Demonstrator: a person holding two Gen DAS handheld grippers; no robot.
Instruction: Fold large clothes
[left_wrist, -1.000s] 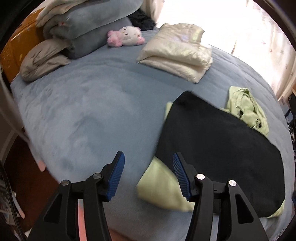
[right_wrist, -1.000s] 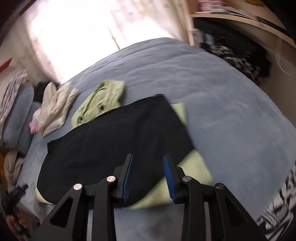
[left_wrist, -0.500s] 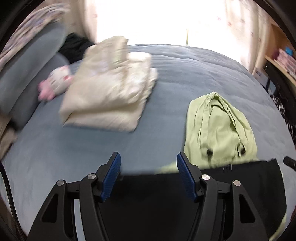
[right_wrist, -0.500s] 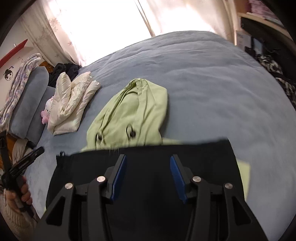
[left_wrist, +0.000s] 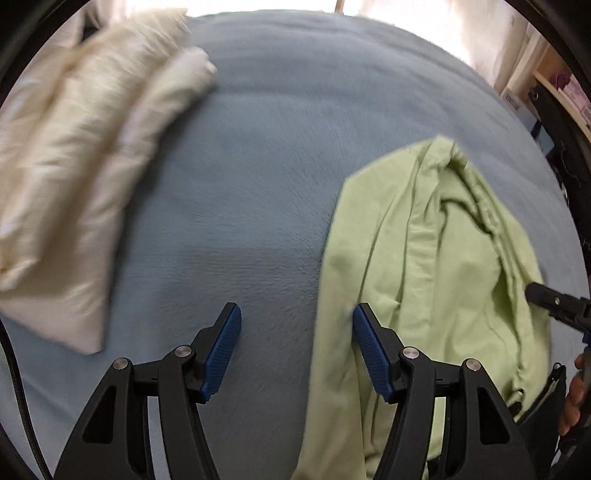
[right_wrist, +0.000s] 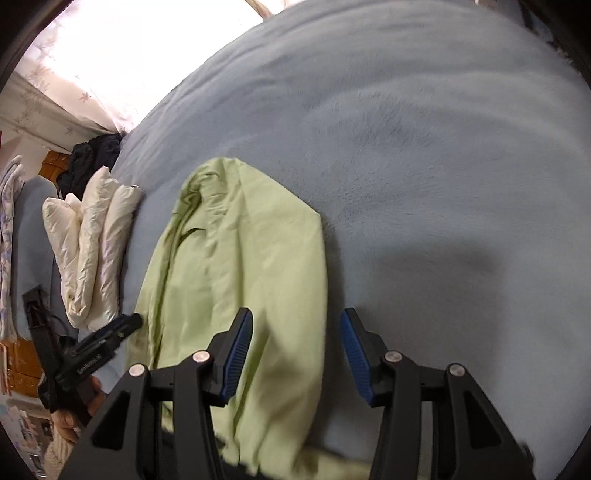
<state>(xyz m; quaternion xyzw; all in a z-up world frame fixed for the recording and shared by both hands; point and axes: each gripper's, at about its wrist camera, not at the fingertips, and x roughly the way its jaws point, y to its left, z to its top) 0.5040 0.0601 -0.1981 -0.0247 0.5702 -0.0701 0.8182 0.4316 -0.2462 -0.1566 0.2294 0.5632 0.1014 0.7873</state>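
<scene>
Both grippers hang over the bed with fingers apart, gripping nothing: left gripper, right gripper. Green jacket lies rumpled (hood end at 12 o'clock), cream jacket at its 9 o'clock.

Black left gripper, right gripper, ribbed blue fingers, silver screws
</scene>
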